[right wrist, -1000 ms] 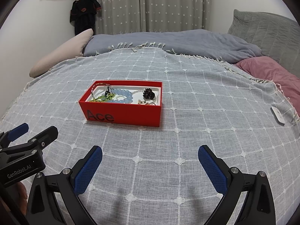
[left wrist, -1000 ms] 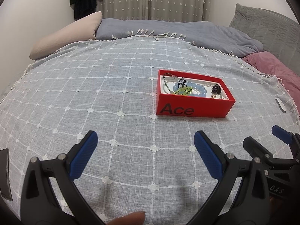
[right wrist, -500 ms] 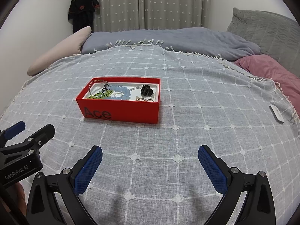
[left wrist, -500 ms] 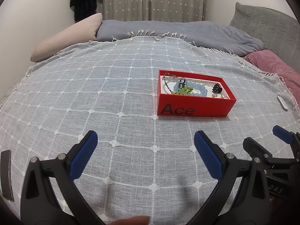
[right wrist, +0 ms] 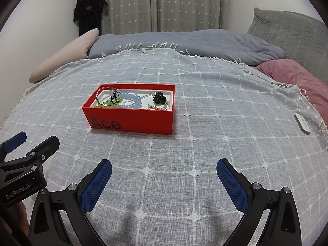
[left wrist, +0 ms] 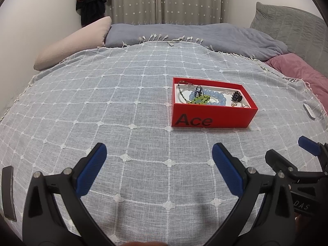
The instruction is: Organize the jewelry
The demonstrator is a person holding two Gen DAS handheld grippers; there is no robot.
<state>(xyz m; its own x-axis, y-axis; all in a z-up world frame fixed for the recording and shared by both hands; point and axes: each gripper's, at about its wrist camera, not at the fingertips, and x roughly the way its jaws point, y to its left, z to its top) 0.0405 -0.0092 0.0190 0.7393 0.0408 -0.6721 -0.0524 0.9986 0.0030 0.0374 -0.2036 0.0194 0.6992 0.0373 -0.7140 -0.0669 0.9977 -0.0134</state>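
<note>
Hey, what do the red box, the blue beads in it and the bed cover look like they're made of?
Red box: likely matte cardboard, with sharp folded edges, a flat printed "Ace" and a white lining.
Blue beads: smooth and glossy with a milky sheen, so glass, stone or plastic; the look leaves it open.
Bed cover: thin woven fabric, probably cotton, with a raised white grid and tassels.

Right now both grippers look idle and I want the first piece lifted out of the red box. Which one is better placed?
Probably the right gripper: the red box sits nearer its centre line, while it lies off to the side of the left gripper. Both are open, empty and short of it.
</note>
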